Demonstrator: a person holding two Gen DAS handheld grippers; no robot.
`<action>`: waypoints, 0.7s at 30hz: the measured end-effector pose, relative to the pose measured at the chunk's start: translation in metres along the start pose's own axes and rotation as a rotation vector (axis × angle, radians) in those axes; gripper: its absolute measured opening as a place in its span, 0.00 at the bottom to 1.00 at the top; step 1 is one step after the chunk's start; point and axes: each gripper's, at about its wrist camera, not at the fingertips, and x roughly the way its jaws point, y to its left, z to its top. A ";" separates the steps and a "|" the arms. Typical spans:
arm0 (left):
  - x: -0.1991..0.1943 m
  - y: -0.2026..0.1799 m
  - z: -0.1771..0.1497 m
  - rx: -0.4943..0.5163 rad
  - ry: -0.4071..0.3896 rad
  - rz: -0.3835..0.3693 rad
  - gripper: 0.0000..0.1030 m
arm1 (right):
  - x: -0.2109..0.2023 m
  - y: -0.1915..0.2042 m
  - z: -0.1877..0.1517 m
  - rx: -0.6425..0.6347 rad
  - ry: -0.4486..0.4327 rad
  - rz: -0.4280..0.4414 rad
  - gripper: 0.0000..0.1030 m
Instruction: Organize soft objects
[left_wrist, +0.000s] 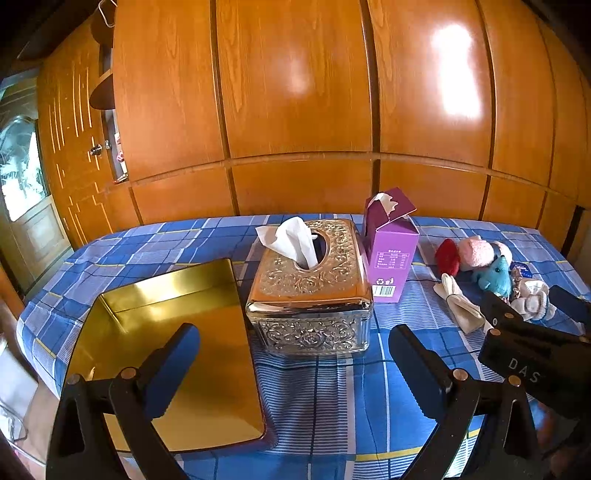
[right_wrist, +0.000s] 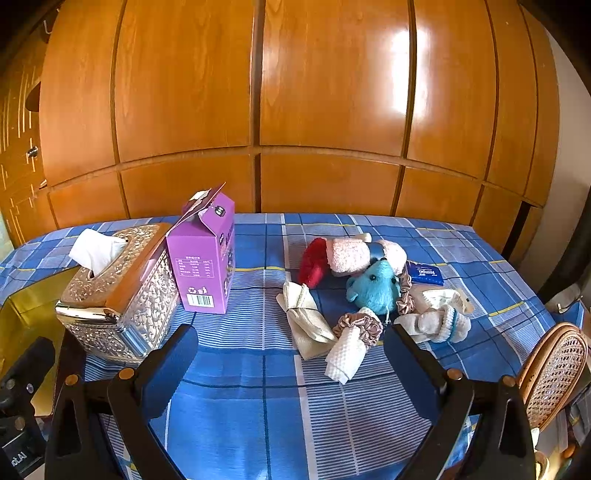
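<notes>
A heap of soft things lies on the blue plaid cloth: a blue plush toy (right_wrist: 375, 290), a red plush (right_wrist: 313, 266), a pink rolled towel (right_wrist: 349, 255), a beige folded cloth (right_wrist: 308, 325), a white rolled cloth (right_wrist: 345, 356) inside a brown scrunchie (right_wrist: 360, 323), and white socks (right_wrist: 437, 325). My right gripper (right_wrist: 290, 363) hangs open just in front of the heap, holding nothing. My left gripper (left_wrist: 293, 365) is open too, above the gold tray (left_wrist: 173, 332) and the tissue box (left_wrist: 312, 284). The heap appears at the right in the left wrist view, with the blue plush toy (left_wrist: 495, 275).
A purple carton (right_wrist: 205, 258) stands beside the ornate silver tissue box (right_wrist: 118, 291). A blue tissue pack (right_wrist: 424, 273) lies behind the heap. A wicker chair back (right_wrist: 554, 373) rises at the table's right edge. Wooden wardrobe panels (right_wrist: 295, 110) close off the back.
</notes>
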 end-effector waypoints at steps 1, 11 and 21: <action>0.000 0.000 0.000 -0.001 0.001 0.000 1.00 | 0.000 0.001 0.000 -0.001 0.000 0.000 0.99; 0.000 0.003 0.000 -0.004 0.002 0.000 1.00 | 0.000 0.002 0.000 -0.005 0.000 0.000 0.99; -0.001 0.002 -0.001 -0.002 0.004 0.001 1.00 | 0.000 0.001 0.001 -0.003 -0.003 -0.003 0.99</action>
